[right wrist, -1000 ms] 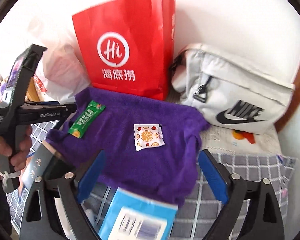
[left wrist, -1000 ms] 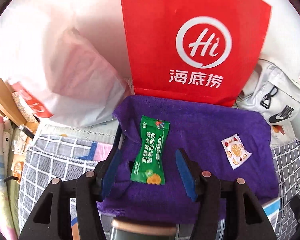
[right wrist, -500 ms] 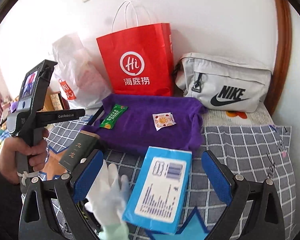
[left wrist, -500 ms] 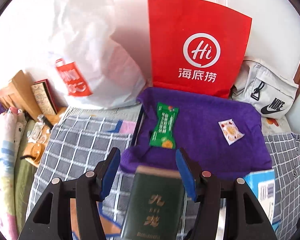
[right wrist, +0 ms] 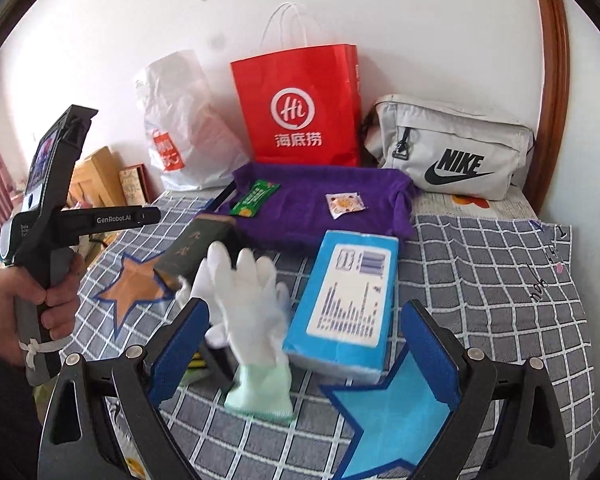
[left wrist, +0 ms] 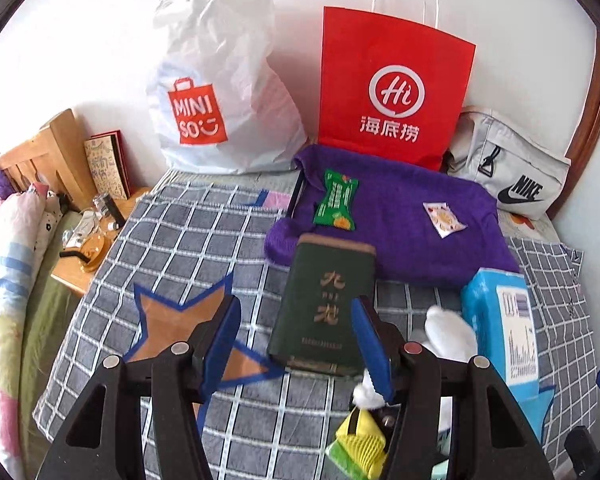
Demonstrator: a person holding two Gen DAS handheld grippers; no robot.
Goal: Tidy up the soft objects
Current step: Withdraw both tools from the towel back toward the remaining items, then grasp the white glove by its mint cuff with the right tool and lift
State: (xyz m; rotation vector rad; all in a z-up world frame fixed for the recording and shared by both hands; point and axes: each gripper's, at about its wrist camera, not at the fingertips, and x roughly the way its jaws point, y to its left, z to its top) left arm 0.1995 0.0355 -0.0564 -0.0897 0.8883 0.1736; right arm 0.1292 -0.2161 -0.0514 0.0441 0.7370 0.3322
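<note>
A purple towel [left wrist: 400, 216] lies at the back of the checked bed. On it rest a green snack packet [left wrist: 336, 200] and a small white sachet [left wrist: 444, 218]. In front of it lie a dark green box [left wrist: 324, 312], a white glove [right wrist: 252, 304] and a blue tissue pack [right wrist: 348, 300]. My left gripper [left wrist: 296, 340] hovers open just short of the green box, holding nothing. My right gripper [right wrist: 306, 354] stands wide open above the glove and the tissue pack, clear of both. A yellow-green object [left wrist: 360, 440] shows under the left gripper's right finger.
A red paper bag [left wrist: 392, 88], a white MINISO bag [left wrist: 220, 100] and a grey Nike pouch [right wrist: 452, 152] line the wall. An orange star mark [left wrist: 172, 320] and a blue star mark [right wrist: 392, 412] lie on the bedspread. A cluttered wooden bedside table [left wrist: 80, 248] stands left. A hand [right wrist: 48, 300] grips the left gripper's handle.
Both grippers have drawn back from the purple towel. The green box, glove, tissue pack and star marks have come into view. Neither gripper's opening changed.
</note>
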